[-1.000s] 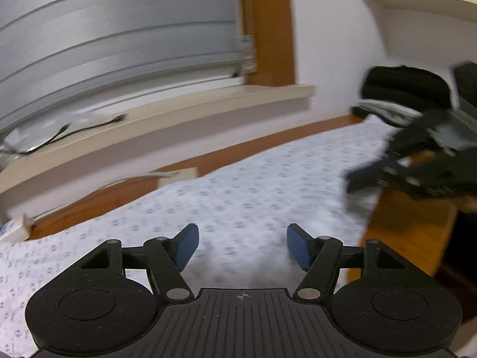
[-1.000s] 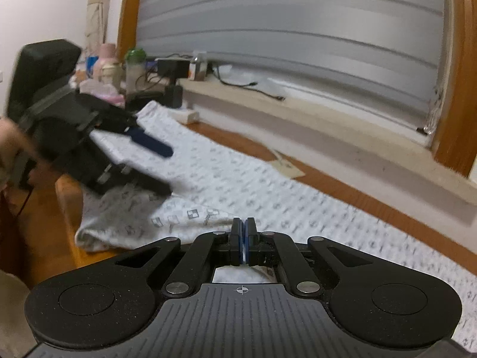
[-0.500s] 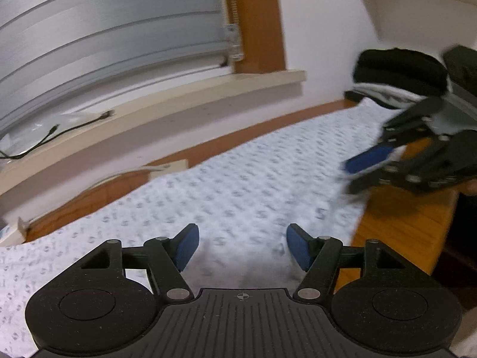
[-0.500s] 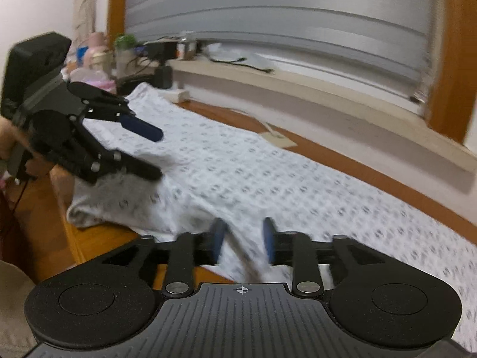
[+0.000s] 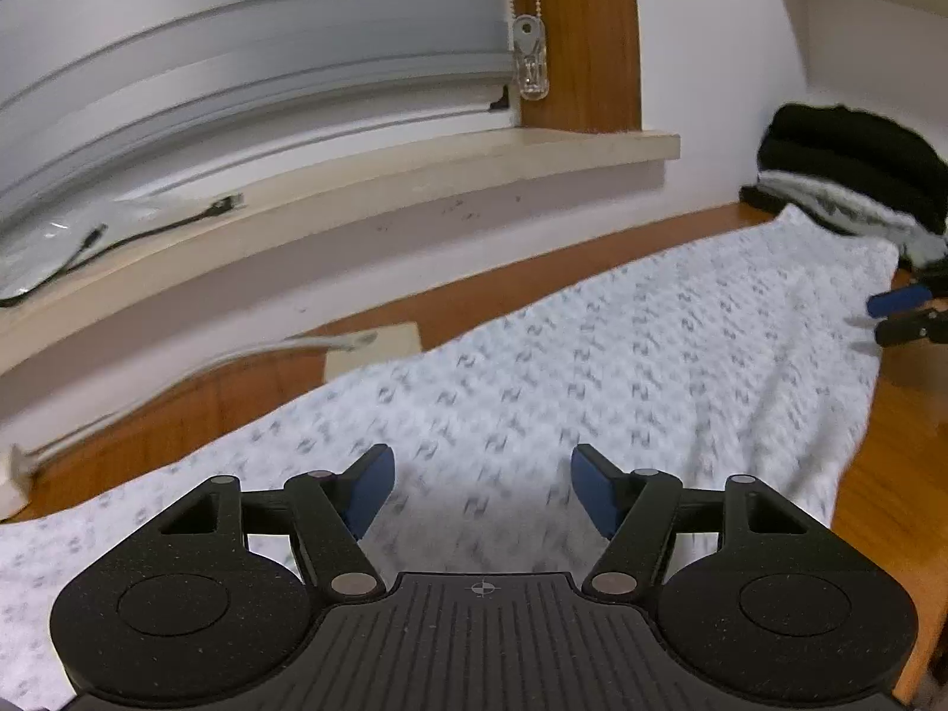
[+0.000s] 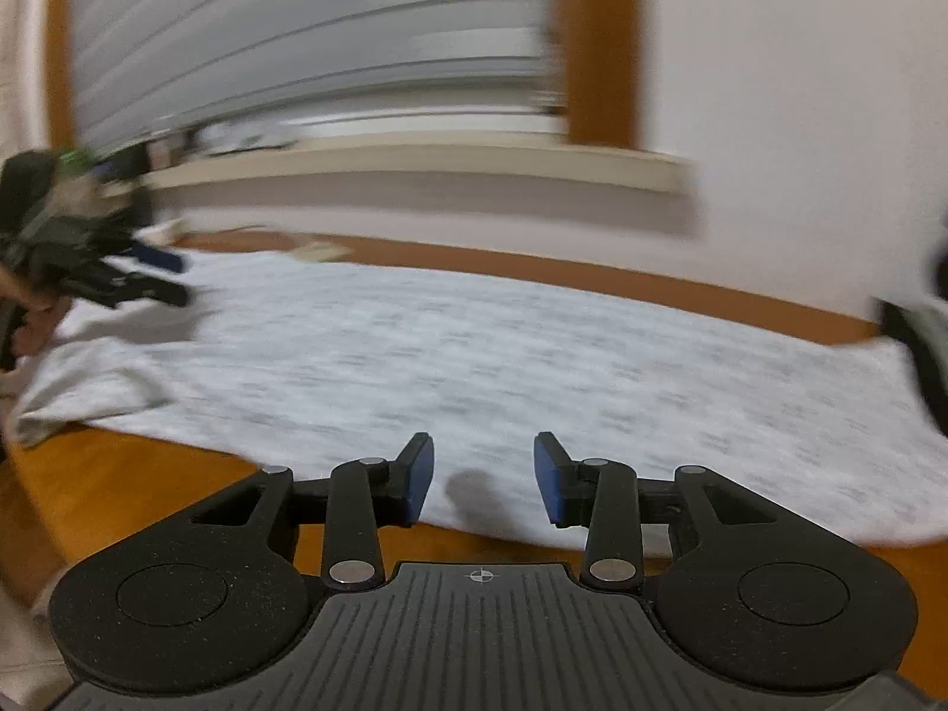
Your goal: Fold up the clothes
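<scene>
Two handheld grippers, each with two blue-padded fingers. The left gripper [image 5: 477,489] has its fingers spread wide apart, holding nothing, and hovers over one white garment [image 5: 622,367] printed with small grey marks. The right gripper [image 6: 483,486] also has its fingers apart and empty; it sits above the near edge of the same garment [image 6: 474,355], where cloth meets the wooden table [image 6: 148,474]. That view is heavily blurred.

The garment lies spread flat in one long strip across the table [image 5: 889,444]. Its left end looks bunched in the right wrist view.

In the left wrist view, the right gripper's fingertips [image 5: 897,299] show at the far right edge, beside the garment's end. Behind that end sits one pile of dark folded clothes [image 5: 853,160].

Further back, one pale window sill [image 5: 415,172] runs below one grey blind [image 5: 237,59]. One black cable [image 5: 166,228] lies on the sill. One white cable [image 5: 237,358] runs along the table to one small cream block [image 5: 373,352].
</scene>
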Available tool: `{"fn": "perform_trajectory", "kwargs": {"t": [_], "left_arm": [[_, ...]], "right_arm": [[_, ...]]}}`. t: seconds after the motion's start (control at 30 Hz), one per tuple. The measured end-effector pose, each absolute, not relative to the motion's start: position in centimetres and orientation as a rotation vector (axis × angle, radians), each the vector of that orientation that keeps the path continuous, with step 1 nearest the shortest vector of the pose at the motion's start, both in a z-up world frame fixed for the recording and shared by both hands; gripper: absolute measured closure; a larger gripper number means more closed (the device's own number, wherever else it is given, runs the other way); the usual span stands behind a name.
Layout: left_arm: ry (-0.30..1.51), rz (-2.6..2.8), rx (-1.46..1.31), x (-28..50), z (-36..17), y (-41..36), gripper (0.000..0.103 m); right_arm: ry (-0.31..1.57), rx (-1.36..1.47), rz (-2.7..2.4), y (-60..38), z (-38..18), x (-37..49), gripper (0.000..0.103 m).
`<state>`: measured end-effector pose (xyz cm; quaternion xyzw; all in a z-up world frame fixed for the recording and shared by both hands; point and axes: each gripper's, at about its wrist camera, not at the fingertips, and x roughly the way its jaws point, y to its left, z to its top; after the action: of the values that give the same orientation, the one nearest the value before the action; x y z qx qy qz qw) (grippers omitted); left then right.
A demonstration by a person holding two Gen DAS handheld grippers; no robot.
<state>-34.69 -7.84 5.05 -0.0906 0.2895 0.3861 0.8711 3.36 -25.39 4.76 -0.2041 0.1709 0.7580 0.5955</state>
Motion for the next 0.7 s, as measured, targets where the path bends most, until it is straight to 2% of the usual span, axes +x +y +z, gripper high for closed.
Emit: {"fn": "perform_trajectory", "kwargs": {"t": [0.17,0.33,0.63,0.67,0.7], "left_arm": [[0.560,0.816,-0.214,-33.1,5.0,-6.1,0.032],[0.535,0.808,-0.201,-32.6,5.0,-6.0,0.030],[0.584,0.776,-0.213,-32.0,3.3,-5.9,0.029],[0.590,0.772,-0.215,-32.0,3.2,-5.9,0.027],[0.595,0.768,-0.216,-31.9,3.0,-5.9,0.027]], "right_arm": [[0.416,-0.403,1.546,-27.0,4.7,10.5,0.058],[0.523,-0.309,1.340,-27.8,4.2,17.8,0.058],[0.707,-0.135,1.203,-25.9,3.4,23.5,0.058],[0.693,-0.150,1.200,-25.6,3.6,23.3,0.061],[0.678,-0.166,1.197,-25.2,3.9,23.1,0.073]]}}
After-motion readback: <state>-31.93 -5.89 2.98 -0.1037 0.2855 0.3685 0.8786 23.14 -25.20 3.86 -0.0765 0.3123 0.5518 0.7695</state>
